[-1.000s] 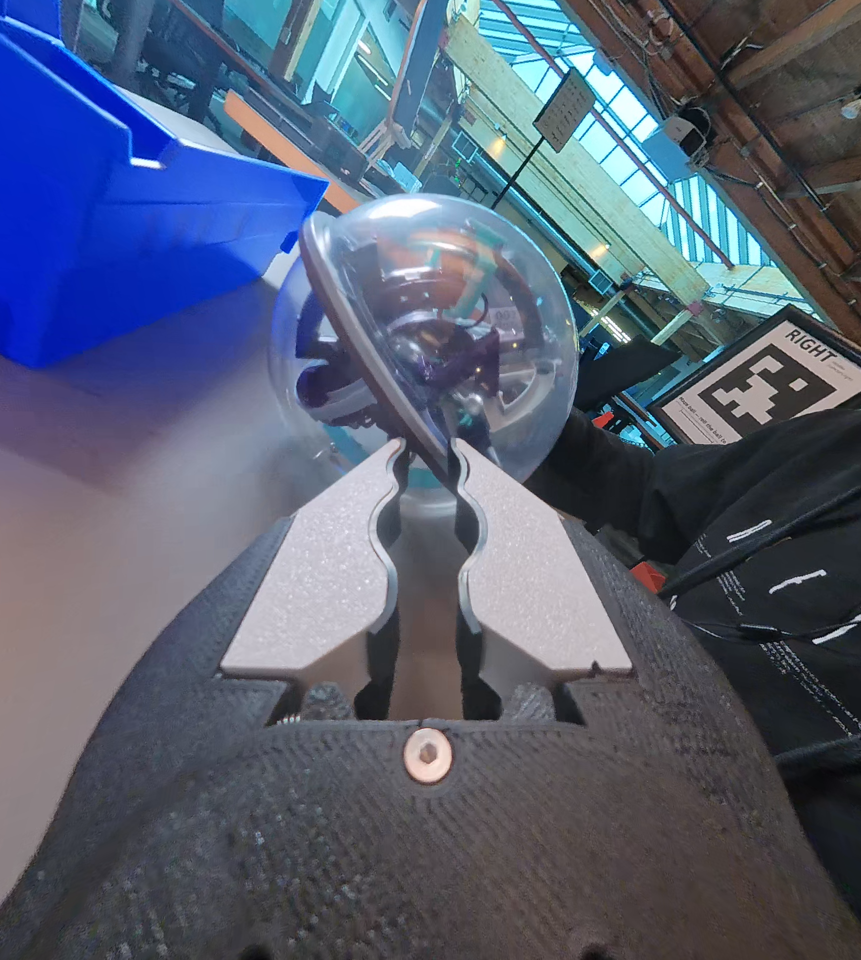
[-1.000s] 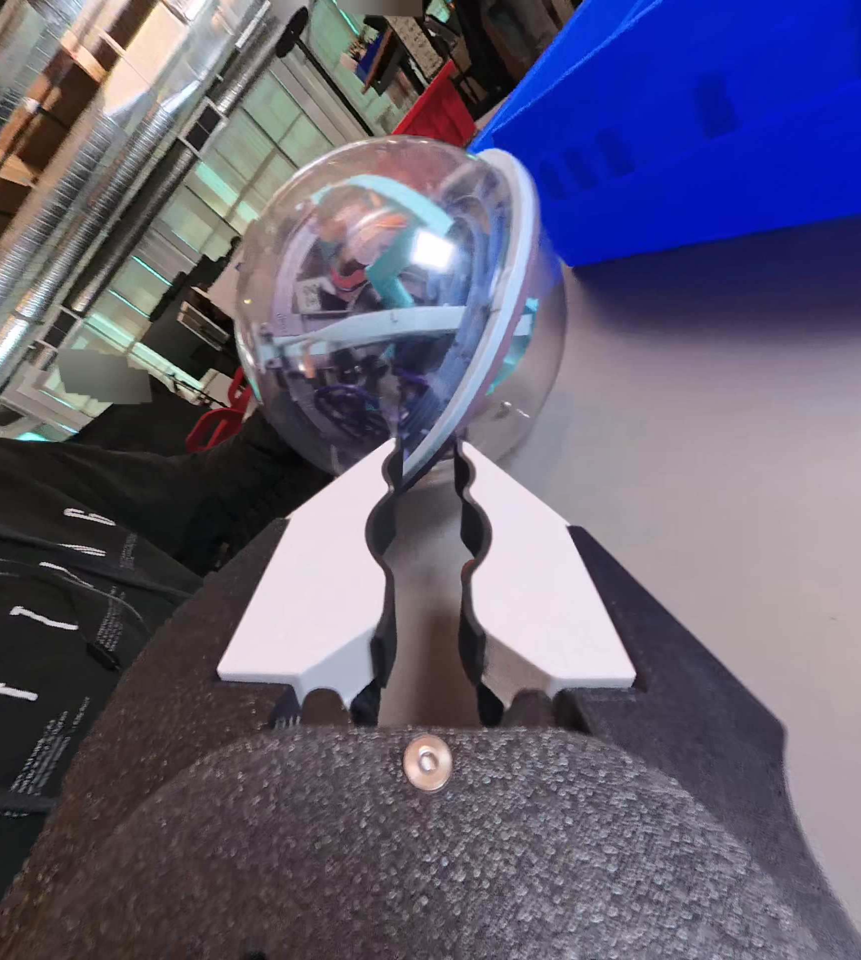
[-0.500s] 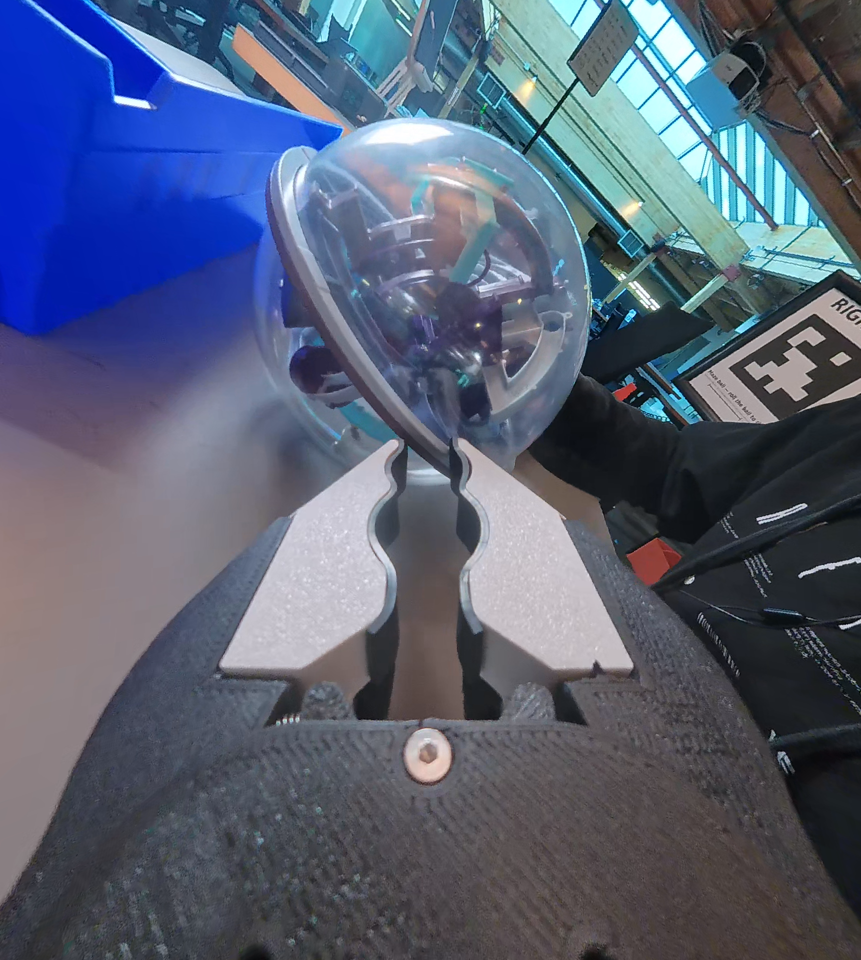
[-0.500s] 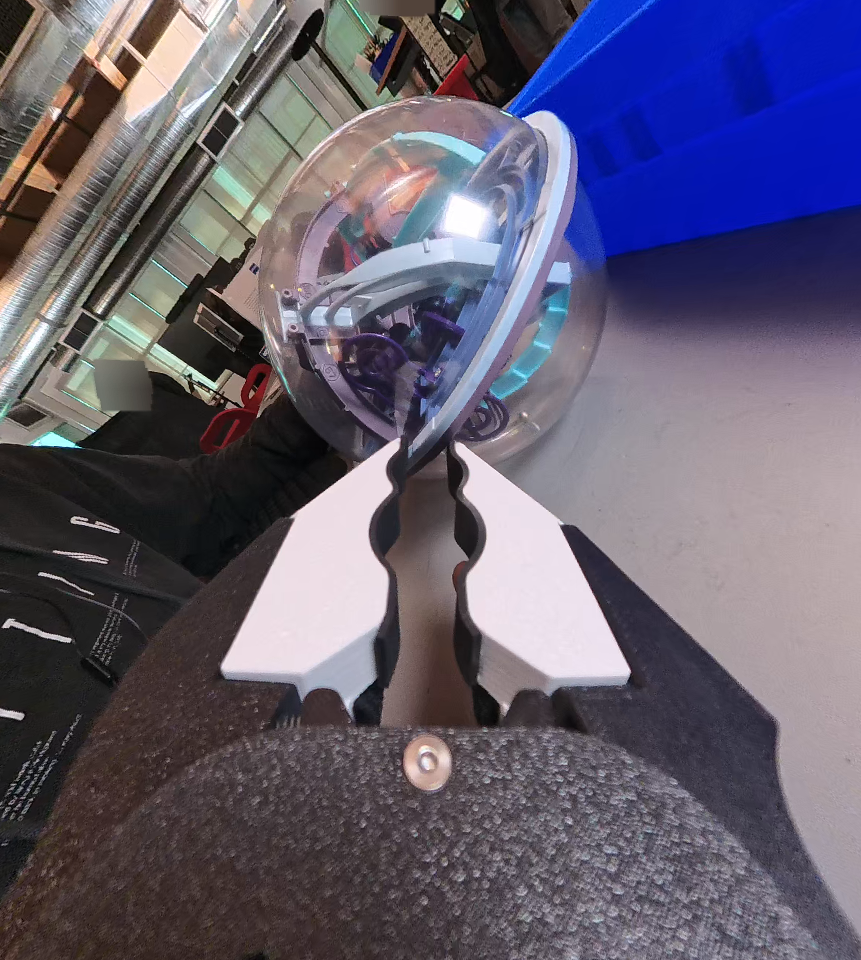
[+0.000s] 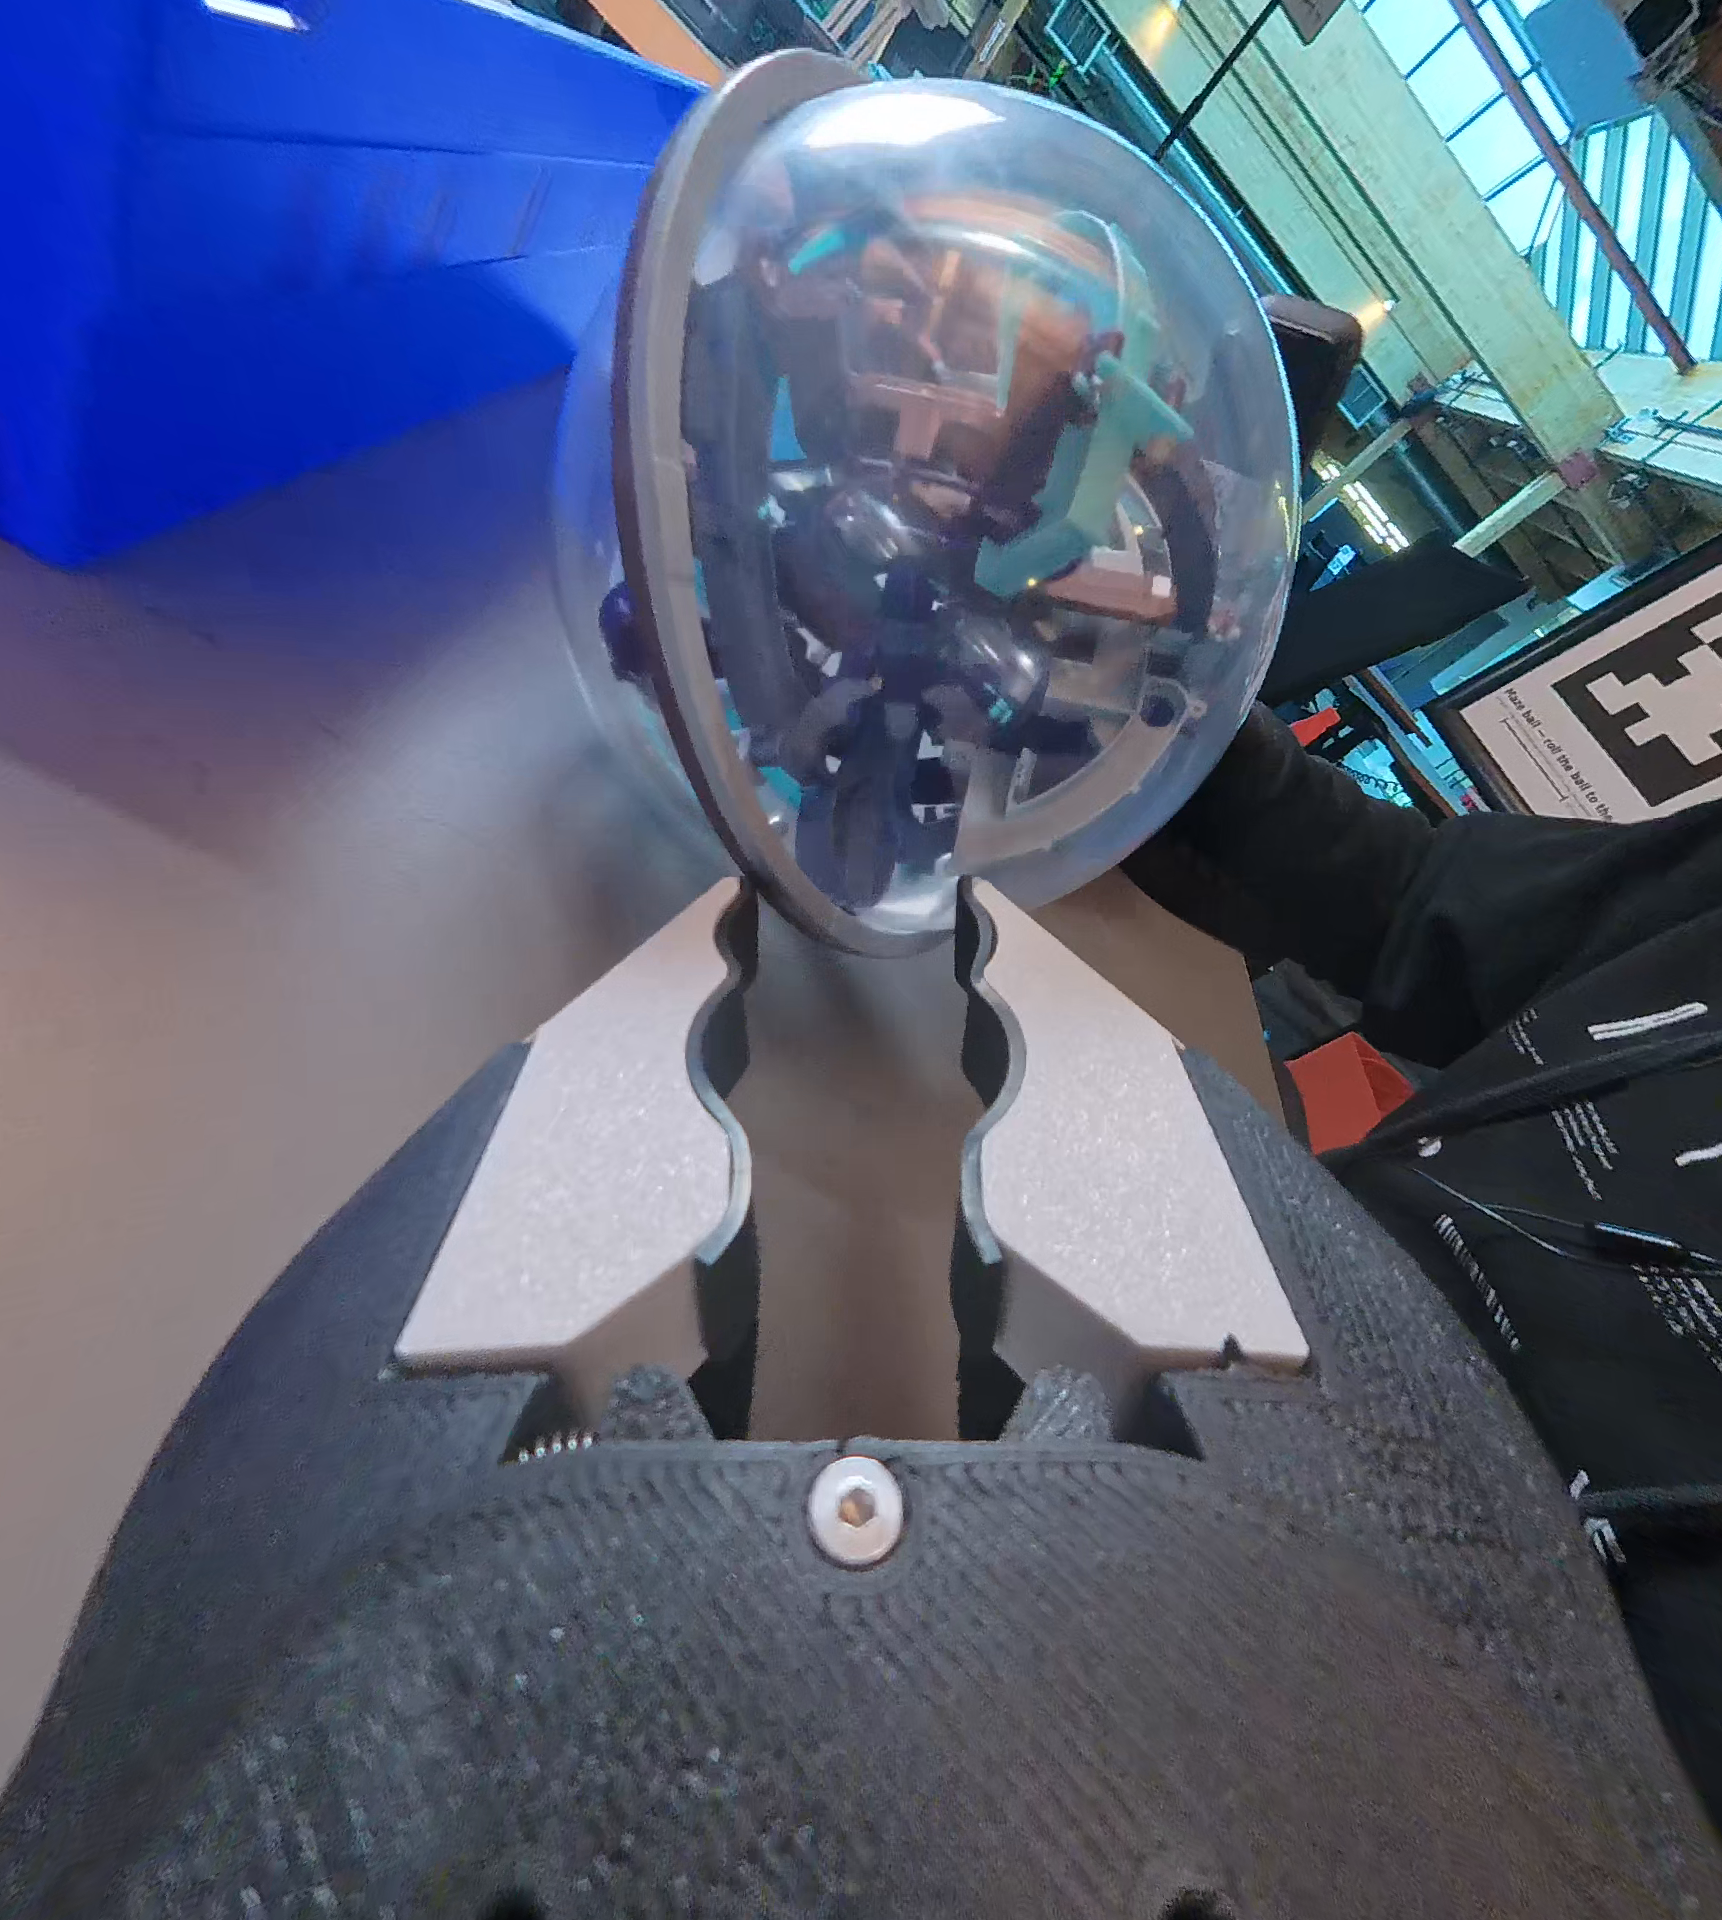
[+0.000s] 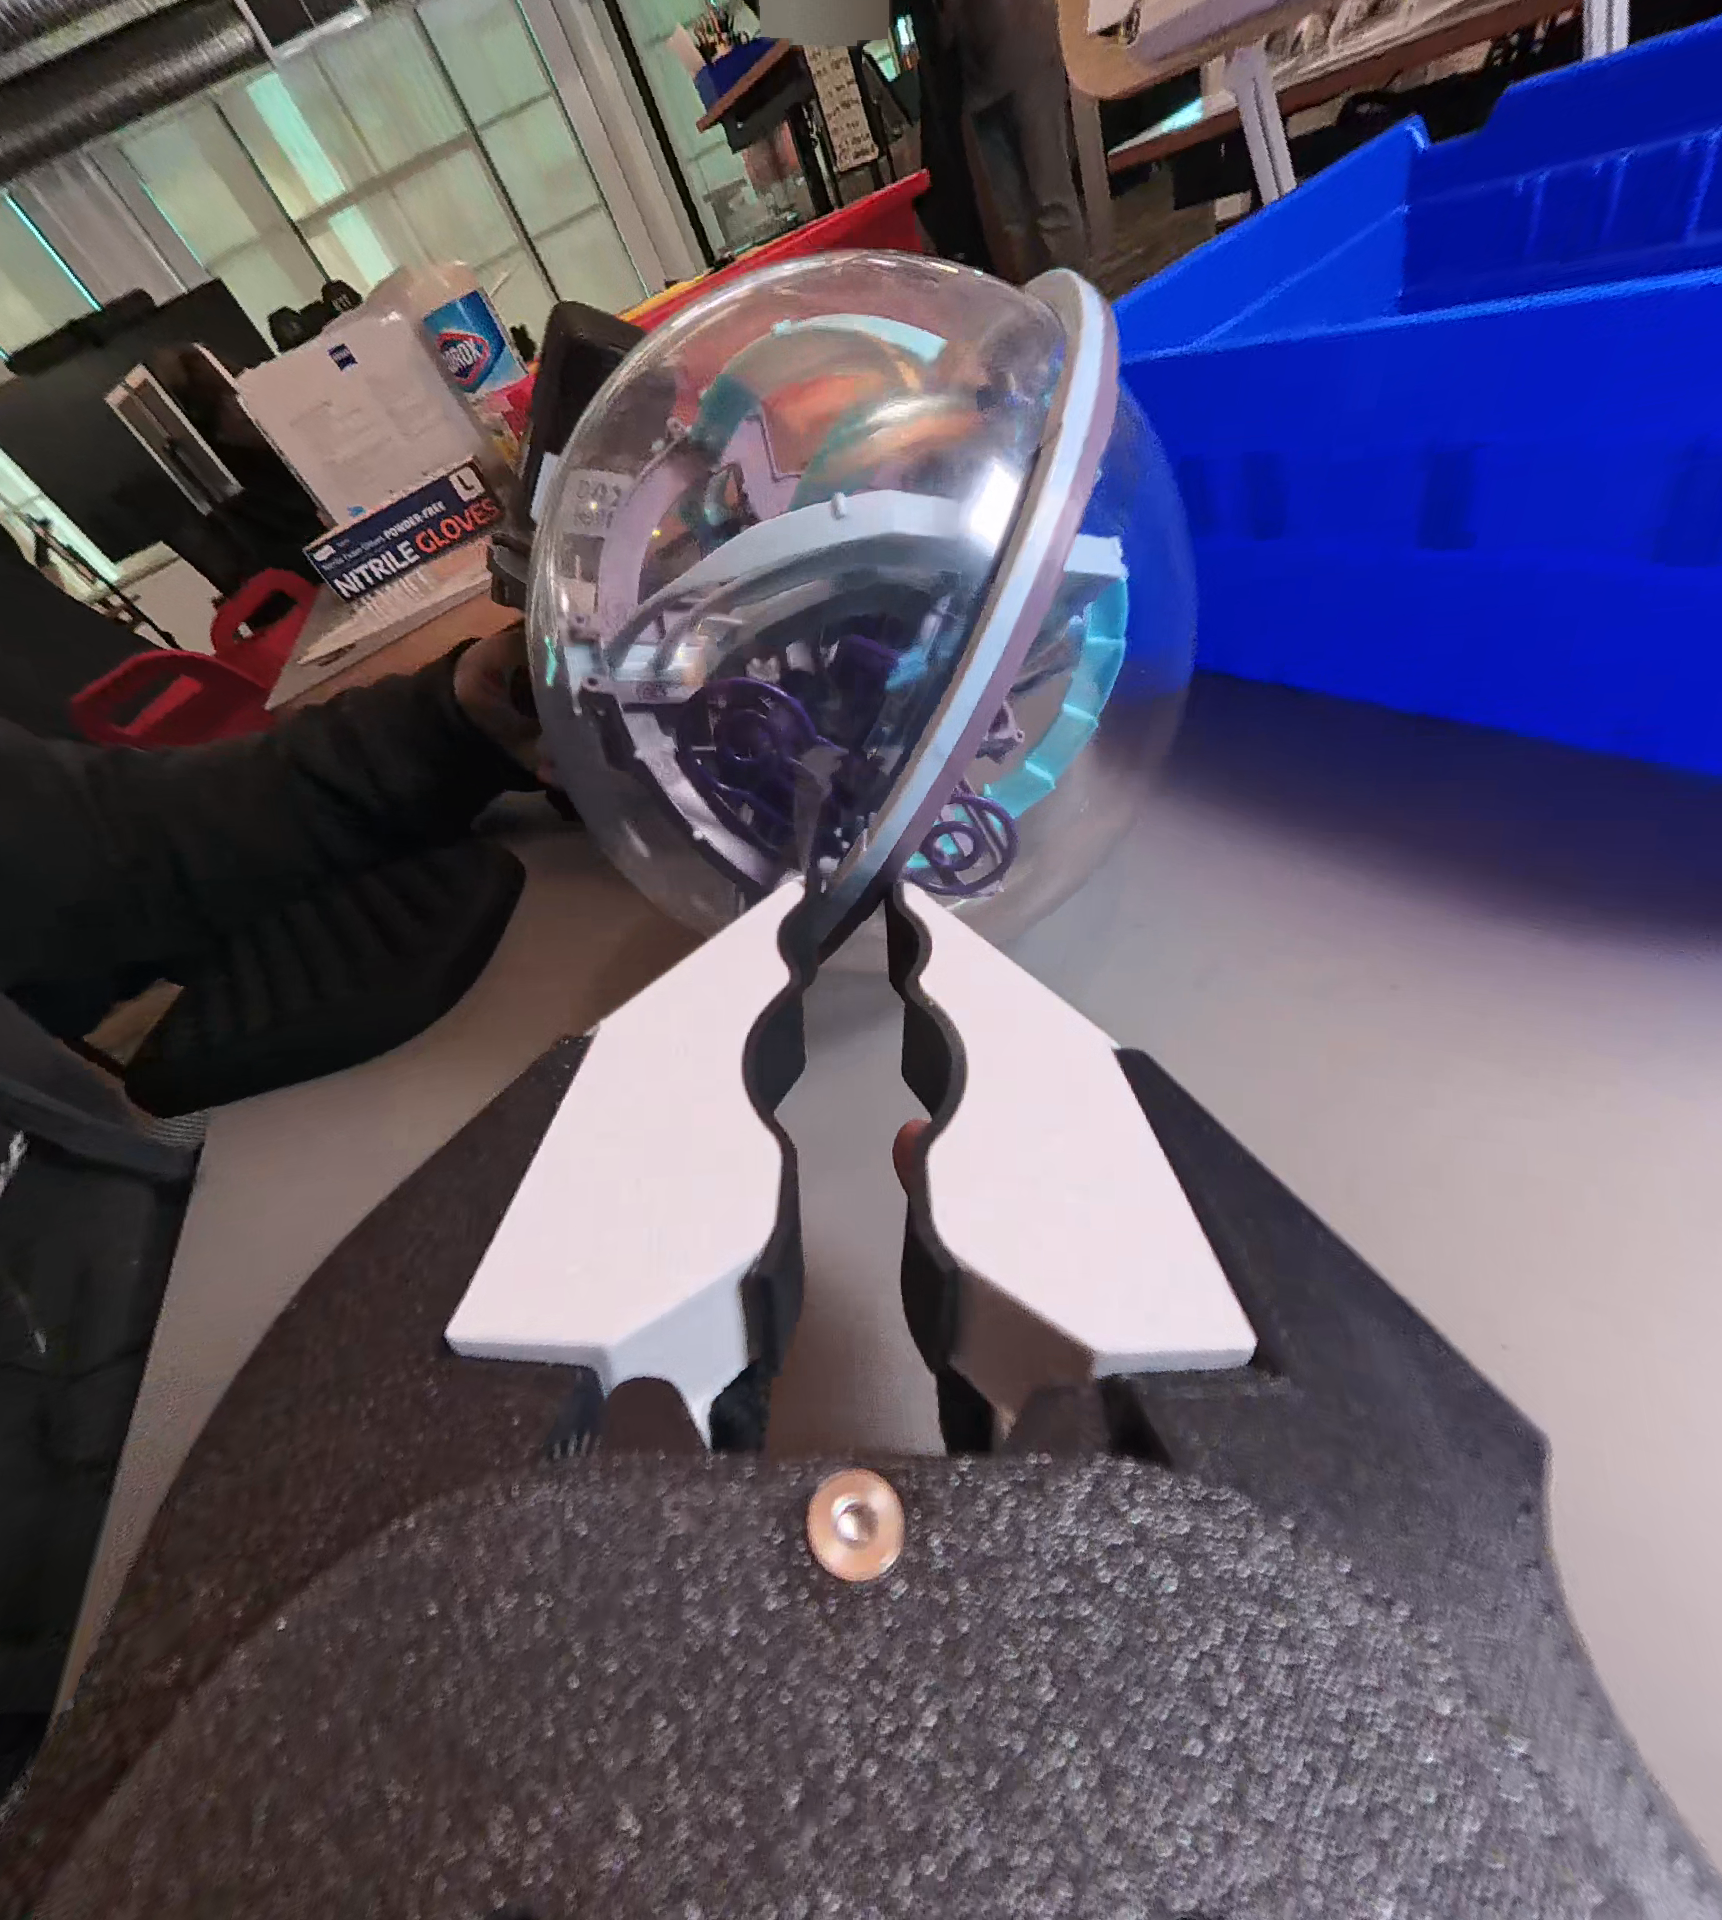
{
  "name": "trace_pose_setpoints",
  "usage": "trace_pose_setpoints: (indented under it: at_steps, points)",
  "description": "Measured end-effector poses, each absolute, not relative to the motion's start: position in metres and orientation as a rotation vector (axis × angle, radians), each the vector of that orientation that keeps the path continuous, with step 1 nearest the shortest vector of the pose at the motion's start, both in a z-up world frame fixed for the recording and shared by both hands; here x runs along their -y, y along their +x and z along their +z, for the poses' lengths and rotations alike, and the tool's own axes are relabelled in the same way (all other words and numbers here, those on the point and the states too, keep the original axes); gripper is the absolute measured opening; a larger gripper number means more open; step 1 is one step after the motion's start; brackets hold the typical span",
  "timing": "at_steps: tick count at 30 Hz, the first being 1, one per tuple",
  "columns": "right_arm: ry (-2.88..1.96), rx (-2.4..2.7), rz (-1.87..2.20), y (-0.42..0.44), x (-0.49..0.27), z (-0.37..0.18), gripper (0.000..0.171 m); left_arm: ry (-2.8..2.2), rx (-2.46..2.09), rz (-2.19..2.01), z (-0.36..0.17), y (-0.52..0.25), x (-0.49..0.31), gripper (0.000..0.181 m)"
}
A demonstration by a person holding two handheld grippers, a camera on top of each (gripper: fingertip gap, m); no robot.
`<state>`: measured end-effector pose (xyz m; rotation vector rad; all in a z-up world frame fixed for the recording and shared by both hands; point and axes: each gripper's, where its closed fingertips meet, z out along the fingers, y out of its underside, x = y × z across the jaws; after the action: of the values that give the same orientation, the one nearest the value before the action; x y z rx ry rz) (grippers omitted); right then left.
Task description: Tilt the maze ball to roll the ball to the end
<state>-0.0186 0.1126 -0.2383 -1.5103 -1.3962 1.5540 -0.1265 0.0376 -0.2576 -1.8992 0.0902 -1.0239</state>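
Observation:
The maze ball (image 5: 940,499) is a clear sphere with a grey rim ring and with orange, teal, grey and purple tracks inside. It fills the middle of both views and is blurred in the left wrist view. I cannot pick out the small ball inside. My left gripper (image 5: 852,904) has its jaws spread apart, with the lower edge of the rim between the fingertips. My right gripper (image 6: 846,909) is shut on the rim of the maze ball (image 6: 815,582) at its near lower edge. The sphere sits low over the grey table (image 6: 1356,1039).
A big blue bin (image 6: 1511,468) stands just behind the ball, and shows on the left in the left wrist view (image 5: 213,260). A person's black sleeve (image 6: 213,831) reaches to the ball's far side. A glove box (image 6: 400,551) and red handles (image 6: 161,696) lie beyond. A marker board (image 5: 1688,686) stands at the right.
The ball has been tilted and turned, and its rim now stands steeper in the left wrist view. The left jaws have spread wider. The right gripper has levelled out and keeps its hold.

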Motion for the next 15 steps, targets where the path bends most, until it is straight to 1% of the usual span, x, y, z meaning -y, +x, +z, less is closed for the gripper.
trace_pose_setpoints:
  at_steps: [3,8,15]
  points:
    - [-1.464,1.388,1.500,-0.018,-0.116,-0.234,0.007,-1.858,-0.083,-1.037,-0.252,-0.128,-0.037,0.033]
    - [-1.342,1.436,1.289,-0.017,-0.119,-0.232,0.007,-1.791,-0.092,-1.056,-0.243,-0.128,-0.036,0.036]
    - [-0.915,1.482,0.775,-0.012,-0.117,-0.207,0.009,-1.694,-0.083,-1.090,-0.230,-0.128,-0.037,0.042]
